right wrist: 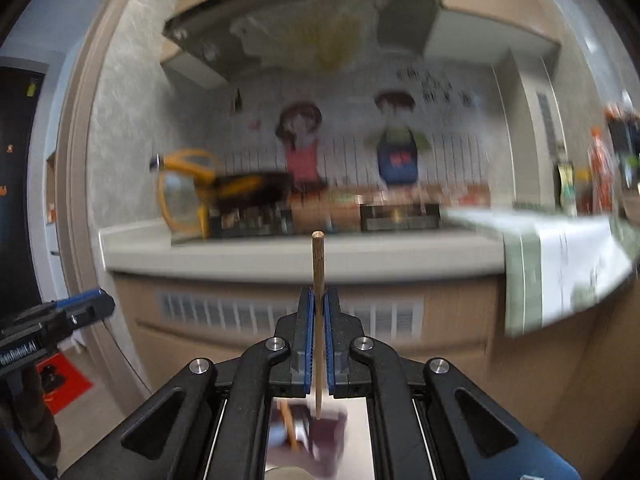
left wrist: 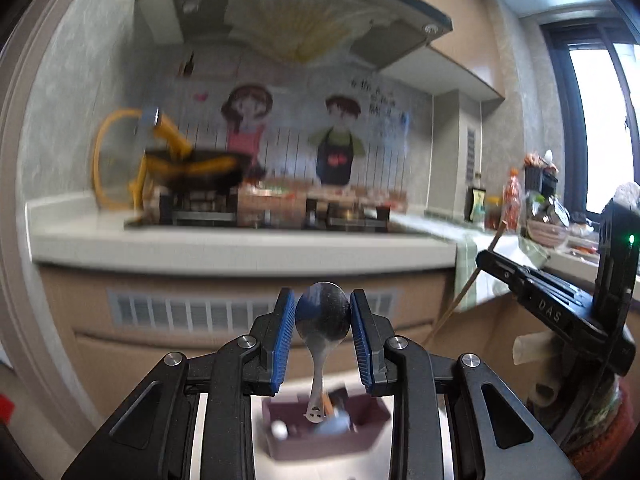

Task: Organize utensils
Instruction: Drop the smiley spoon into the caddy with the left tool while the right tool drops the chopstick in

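My left gripper [left wrist: 323,312] is shut on a metal spoon [left wrist: 322,318], gripping its bowl, with the handle hanging down over a dark purple utensil holder [left wrist: 370,420] that holds several items. My right gripper [right wrist: 319,304] is shut on a wooden chopstick [right wrist: 318,256], held upright, its lower tip above the same purple holder [right wrist: 328,436]. The right gripper [left wrist: 560,312] also shows at the right of the left wrist view with the chopstick [left wrist: 472,280]. The left gripper [right wrist: 84,308] shows at the left edge of the right wrist view.
A kitchen counter [left wrist: 240,240] lies ahead with a gas stove [left wrist: 256,212], a dark wok [left wrist: 196,168] and yellow-handled tools. A range hood [left wrist: 304,20] hangs above. Jars and bottles [left wrist: 520,200] and a green cloth [right wrist: 560,272] are at the right. A doorway frame [right wrist: 76,200] stands at the left.
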Available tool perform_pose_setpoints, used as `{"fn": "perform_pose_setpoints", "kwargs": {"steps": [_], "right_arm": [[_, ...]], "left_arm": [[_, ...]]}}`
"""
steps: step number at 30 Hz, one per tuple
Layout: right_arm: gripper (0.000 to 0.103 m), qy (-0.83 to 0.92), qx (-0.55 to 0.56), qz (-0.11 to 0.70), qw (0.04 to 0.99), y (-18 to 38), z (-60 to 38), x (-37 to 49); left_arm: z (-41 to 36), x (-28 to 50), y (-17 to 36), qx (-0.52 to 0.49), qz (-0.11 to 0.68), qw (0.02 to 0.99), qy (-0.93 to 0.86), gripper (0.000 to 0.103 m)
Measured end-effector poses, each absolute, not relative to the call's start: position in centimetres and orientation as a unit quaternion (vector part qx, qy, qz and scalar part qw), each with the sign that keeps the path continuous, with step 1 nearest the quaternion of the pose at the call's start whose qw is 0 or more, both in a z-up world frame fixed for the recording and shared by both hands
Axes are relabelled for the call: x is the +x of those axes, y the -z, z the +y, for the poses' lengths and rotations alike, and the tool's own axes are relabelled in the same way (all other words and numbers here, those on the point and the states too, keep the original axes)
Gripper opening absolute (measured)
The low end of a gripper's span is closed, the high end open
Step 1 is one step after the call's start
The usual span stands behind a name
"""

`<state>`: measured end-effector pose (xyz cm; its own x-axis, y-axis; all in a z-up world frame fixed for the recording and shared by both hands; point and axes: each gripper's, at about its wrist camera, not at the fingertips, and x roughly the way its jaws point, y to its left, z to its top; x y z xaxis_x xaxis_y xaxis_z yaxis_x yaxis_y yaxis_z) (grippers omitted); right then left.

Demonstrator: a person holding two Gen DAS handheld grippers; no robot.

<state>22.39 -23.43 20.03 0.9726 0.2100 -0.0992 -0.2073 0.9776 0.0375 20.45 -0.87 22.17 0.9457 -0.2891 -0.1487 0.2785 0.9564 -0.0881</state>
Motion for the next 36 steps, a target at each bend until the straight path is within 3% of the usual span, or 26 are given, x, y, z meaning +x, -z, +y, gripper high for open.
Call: {"fn": "perform_pose_setpoints", "kwargs": {"steps": [7, 27, 32, 34, 36], "right_arm": [[0.004, -0.103, -0.022, 0.044, 0.993, -22.3, -21.0, 25.9], [0.005, -0.119, -0.035, 0.230, 0.965, -9.2, -19.4, 35.1], [0.013, -0.162, -0.001, 0.303, 0.939, -6.2, -20.1, 36.3], [0.020, -0.156, -0.003, 0.299, 0.941, -5.7, -20.5, 35.6], [0.020, -0.143, -0.015, 0.289, 0.946, -5.6, -20.8, 34.5]], "left_arm": [[-1.0, 24.9, -22.3, -0.039, 0.084, 0.982, 0.162, 0.029], [-0.5, 36.5, -9.5, -0.115, 0.260, 0.938, 0.197, 0.029], [-0.1, 36.9, -7.0, -0.137, 0.299, 0.922, 0.203, 0.038], [0.2, 35.8, -6.9, -0.139, 0.290, 0.925, 0.201, 0.040], [0.5, 34.6, -7.0, -0.137, 0.280, 0.930, 0.195, 0.042]]}}
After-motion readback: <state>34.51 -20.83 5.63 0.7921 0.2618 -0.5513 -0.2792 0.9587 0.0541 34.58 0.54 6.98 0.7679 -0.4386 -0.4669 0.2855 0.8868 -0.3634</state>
